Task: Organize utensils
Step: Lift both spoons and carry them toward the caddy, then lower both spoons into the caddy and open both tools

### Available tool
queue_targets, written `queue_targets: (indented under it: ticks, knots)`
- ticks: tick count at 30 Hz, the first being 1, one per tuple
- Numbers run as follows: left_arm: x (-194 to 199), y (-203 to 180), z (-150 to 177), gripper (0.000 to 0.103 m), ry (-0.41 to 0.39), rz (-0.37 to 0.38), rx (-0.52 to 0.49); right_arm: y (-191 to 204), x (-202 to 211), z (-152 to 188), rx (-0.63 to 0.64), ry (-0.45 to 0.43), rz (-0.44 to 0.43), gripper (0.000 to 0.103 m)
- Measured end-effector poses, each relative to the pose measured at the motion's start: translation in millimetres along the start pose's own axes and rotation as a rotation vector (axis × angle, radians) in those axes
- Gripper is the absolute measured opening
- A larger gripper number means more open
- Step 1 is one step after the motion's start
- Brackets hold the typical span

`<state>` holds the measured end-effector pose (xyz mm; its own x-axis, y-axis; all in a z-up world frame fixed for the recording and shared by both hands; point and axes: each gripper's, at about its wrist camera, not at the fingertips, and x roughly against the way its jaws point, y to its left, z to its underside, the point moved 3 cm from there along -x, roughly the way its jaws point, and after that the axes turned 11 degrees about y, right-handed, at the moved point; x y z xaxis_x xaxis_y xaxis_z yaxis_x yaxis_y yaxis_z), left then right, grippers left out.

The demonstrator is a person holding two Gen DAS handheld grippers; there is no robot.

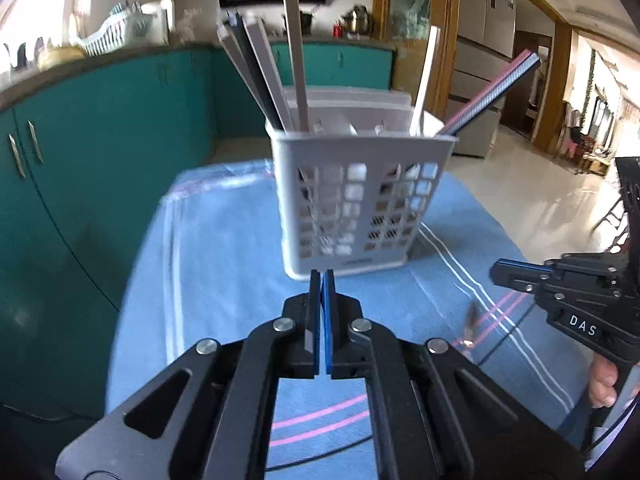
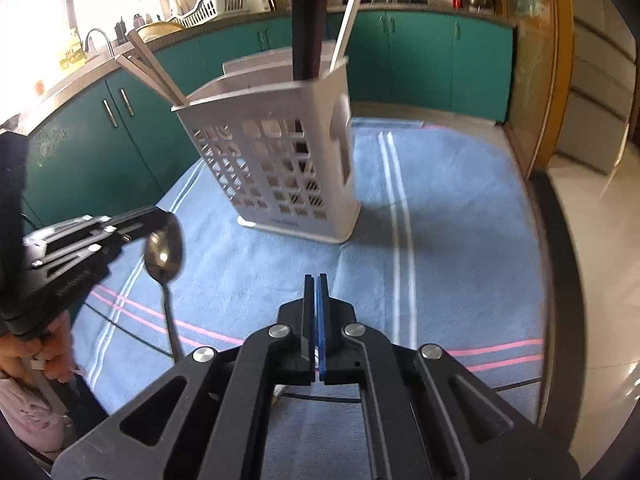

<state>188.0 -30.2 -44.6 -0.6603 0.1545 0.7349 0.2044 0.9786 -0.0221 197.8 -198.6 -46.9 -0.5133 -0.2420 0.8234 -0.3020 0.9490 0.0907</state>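
Teal-cabinet kitchen, blue striped cloth on desk point(image 2: 440, 240). White perforated plastic caddy point(image 1: 352, 208) stood mid-cloth, chopsticks inside. Shiny metal spoon point(image 2: 164, 252) seen beside left gripper point(image 1: 322, 280); grip unclear. Right gripper point(image 2: 316, 284) jaws pressed together, as left's. Spoon judged stiff, slippery; best pinched mid-handle.

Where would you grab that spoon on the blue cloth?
Probably by the middle of the thin handle of the spoon, coming down from above and pinching across its width. It seems to lie flat, and its rounded bowl, at the end nearer the basket, would likely slip.
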Motion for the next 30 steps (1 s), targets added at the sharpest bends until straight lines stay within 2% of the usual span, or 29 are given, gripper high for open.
queue_targets:
  ticks: [4,6,8,10,12,13,17,20,21,23,24,30]
  knots:
    - [3.1,3.0,-1.6,0.001,0.0,-0.001,0.004,0.5,2.4,1.0,0.009,0.005,0.007,0.001]
    - [1.8,3.5,0.7,0.001,0.009,0.003,0.003,-10.3,-1.2,1.6,-0.043,0.013,0.015,0.002]
    - [-4.2,4.8,4.3,0.001,0.026,0.021,0.006,-19.1,-9.6,3.4,-0.099,0.045,-0.024,0.004]
    - [-6.6,4.8,10.3,0.001,0.045,0.045,0.016,-32.7,-17.9,9.9,-0.157,0.074,-0.077,0.015]
    - [-13.6,9.8,15.9,0.001,0.072,0.064,0.042,-46.2,-31.1,18.0,-0.21,0.099,-0.104,0.042]
    - [-16.2,10.8,17.5,0.001,0.078,0.067,0.048,-50.7,-36.4,21.8,-0.228,0.114,-0.117,0.043]
    - [-25.5,14.7,23.3,0.001,0.104,0.094,0.078,-57.9,-55.7,30.1,-0.239,0.161,-0.229,0.043]
    - [-29.0,12.4,24.6,0.001,0.114,0.093,0.079,-57.8,-60.6,30.3,-0.228,0.151,-0.278,0.042]
    - [-29.8,11.8,24.9,0.001,0.117,0.093,0.079,-57.4,-61.6,30.0,-0.227,0.154,-0.289,0.039]
    - [-31.5,10.8,24.6,0.001,0.119,0.091,0.077,-53.0,-64.4,30.1,-0.218,0.175,-0.307,0.013]
    - [-31.9,10.2,24.3,0.001,0.12,0.089,0.075,-51.2,-65.6,31.0,-0.214,0.183,-0.318,0.007]
    - [-28.5,9.1,21.6,0.001,0.107,0.068,0.068,-49.4,-49.1,30.6,-0.205,0.151,-0.276,0.004]
